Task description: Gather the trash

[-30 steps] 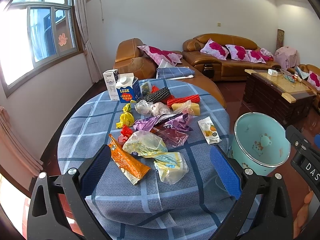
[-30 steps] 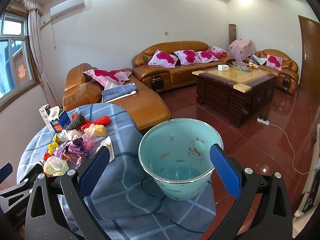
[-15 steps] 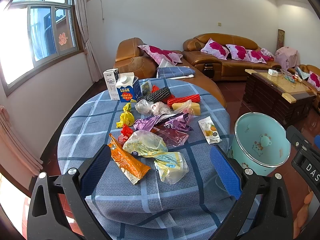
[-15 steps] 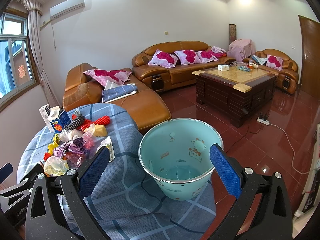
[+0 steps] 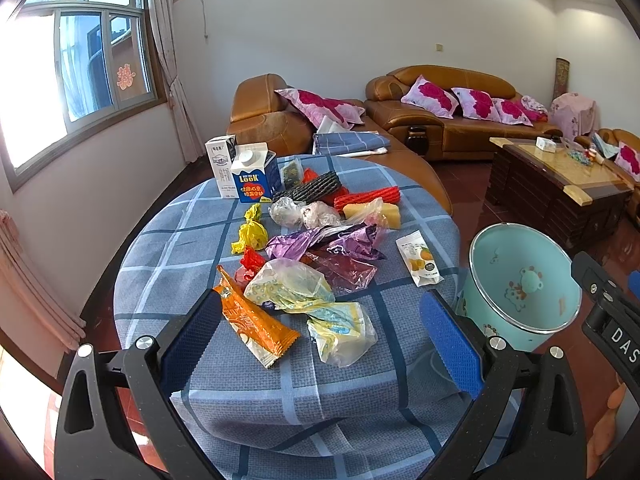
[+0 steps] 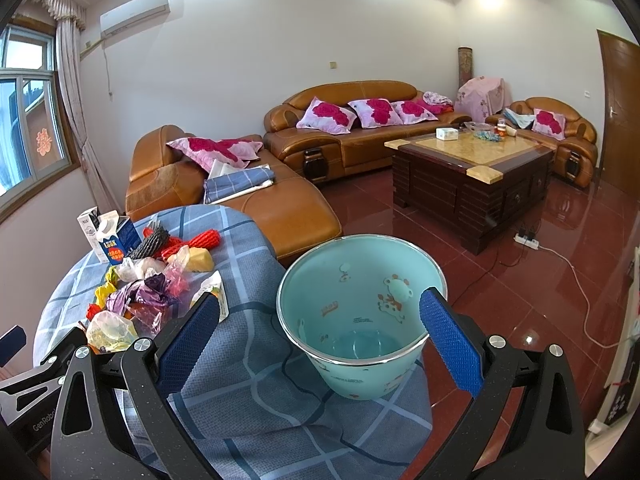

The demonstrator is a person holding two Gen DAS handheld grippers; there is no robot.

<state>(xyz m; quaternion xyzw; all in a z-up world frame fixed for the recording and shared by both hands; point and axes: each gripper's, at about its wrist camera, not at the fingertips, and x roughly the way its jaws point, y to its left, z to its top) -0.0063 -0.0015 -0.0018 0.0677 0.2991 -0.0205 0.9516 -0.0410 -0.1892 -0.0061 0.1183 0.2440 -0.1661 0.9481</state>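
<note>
Nothing has shifted since the earlier frames: both tools hang where they were, and the litter lies as it did. On the left, the left tool point(image 5: 318, 332) hovers wide open over the near edge of the round counter point(image 5: 168, 264), which is draped in a blue checked cloth; its blue pads grip nothing. Between those pads lie an orange wrapper point(image 5: 252, 324) and a crumpled clear bag with yellow print point(image 5: 316, 304), the two just beside each other. Behind them sits a heap of purple foil point(image 5: 328, 242), a yellow twist of plastic point(image 5: 250, 232), a small red scrap point(image 5: 250, 260), a white snack pouch point(image 5: 419, 258) lying apart toward the counter's right edge, red foam netting point(image 5: 368, 197), black netting point(image 5: 310, 189) and a yellow block in clear film point(image 5: 376, 212). Two cartons stand upright at the far rim: a blue one point(image 5: 254, 178) and a white one point(image 5: 220, 164), touching.

The right tool point(image 6: 320, 334) is likewise spread wide and empty, aimed at the pale green bin point(image 6: 360, 300), which stands on the floor just beside the counter's right edge, with the hanging cloth bunched against its side. The bin's inside looks bare. Beyond lie brown leather sofas point(image 6: 360, 136) with pink cushions and a dark coffee table point(image 6: 472, 176), well apart from the work.
</note>
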